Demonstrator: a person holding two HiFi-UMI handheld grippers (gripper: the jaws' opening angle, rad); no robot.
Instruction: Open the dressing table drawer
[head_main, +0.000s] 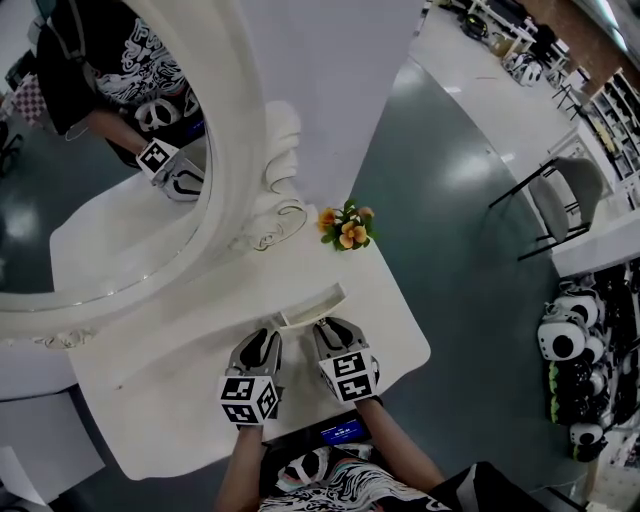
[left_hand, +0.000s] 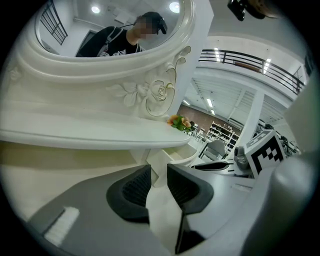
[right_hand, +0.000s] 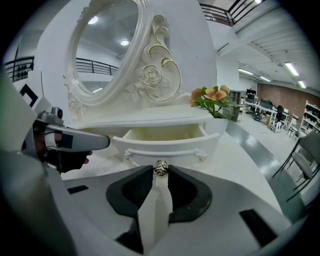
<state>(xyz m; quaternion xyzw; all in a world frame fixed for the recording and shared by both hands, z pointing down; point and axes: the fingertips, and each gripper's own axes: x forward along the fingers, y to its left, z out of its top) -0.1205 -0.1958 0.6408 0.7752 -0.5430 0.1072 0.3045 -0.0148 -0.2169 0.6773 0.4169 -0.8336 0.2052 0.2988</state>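
Note:
The white dressing table (head_main: 180, 390) carries a small drawer (head_main: 312, 304) under the oval mirror (head_main: 100, 150). The drawer (right_hand: 165, 140) stands partly pulled out and shows an empty inside. My right gripper (head_main: 322, 325) is at the drawer front. In the right gripper view my right gripper (right_hand: 160, 175) is shut on the small metal knob (right_hand: 160, 169), which sits between its fingertips. My left gripper (head_main: 268, 338) rests over the tabletop just left of the drawer. In its own view the left gripper (left_hand: 159, 177) stands open on a narrow gap, holding nothing, with the drawer's white corner (left_hand: 156, 167) just ahead.
A small pot of orange flowers (head_main: 346, 227) stands at the table's right rear corner, beside the carved mirror frame (head_main: 275, 200). Off the table to the right is dark floor with a grey chair (head_main: 565, 195) and a shelf of black and white objects (head_main: 565, 340).

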